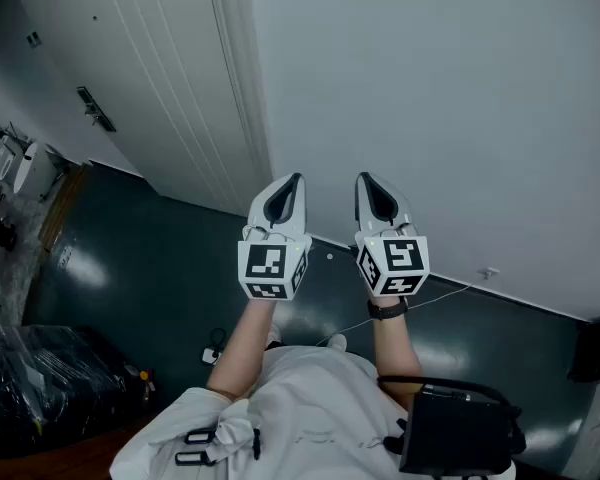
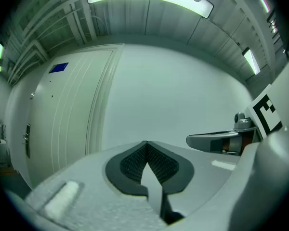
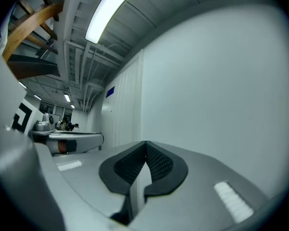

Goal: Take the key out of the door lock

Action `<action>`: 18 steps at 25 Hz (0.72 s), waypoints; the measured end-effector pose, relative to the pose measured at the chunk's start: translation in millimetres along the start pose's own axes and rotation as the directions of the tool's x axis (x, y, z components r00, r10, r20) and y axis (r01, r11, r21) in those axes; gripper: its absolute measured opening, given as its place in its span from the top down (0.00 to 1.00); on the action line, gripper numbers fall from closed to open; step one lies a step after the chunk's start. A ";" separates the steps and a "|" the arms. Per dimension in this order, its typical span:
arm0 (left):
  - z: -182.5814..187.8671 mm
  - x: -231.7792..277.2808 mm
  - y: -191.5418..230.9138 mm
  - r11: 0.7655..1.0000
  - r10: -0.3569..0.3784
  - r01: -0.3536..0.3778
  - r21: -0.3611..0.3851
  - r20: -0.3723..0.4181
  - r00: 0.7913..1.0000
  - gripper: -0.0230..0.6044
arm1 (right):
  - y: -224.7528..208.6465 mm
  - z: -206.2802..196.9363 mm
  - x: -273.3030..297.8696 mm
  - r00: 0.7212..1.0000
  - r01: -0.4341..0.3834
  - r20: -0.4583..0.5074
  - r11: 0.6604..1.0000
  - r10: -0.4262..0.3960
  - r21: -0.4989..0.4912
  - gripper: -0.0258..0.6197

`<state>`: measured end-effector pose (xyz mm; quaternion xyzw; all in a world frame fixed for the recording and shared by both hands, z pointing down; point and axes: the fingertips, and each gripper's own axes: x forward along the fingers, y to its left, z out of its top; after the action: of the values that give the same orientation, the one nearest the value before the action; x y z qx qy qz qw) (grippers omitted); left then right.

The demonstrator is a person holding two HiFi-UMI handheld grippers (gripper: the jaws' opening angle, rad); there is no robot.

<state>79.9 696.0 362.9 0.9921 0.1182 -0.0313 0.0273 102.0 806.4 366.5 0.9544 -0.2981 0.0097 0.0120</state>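
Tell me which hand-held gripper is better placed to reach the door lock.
Left, probably: the left hand-held gripper is nearer the white panelled door and its dark lock handle than the right hand-held gripper.

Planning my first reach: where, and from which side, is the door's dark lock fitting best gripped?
Likely take whatever juts out of the lock fitting, coming square to the door face: the fitting lies flat and narrow on it. The left gripper, shut and empty, is nearer. No key can be made out from here.

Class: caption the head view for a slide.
Both shut, left claw and right claw side by side before a white wall; door at left.
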 end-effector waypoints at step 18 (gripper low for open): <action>9.6 -102.2 180.9 0.935 0.351 -0.351 0.050 0.014 0.936 0.96 | 180.7 -6.2 98.8 0.951 -0.308 -0.021 0.950 0.309 0.048 0.96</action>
<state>23.0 496.1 368.8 0.9976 -0.0614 -0.0315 0.0072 80.3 601.8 378.3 0.8960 -0.4429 0.0315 -0.0065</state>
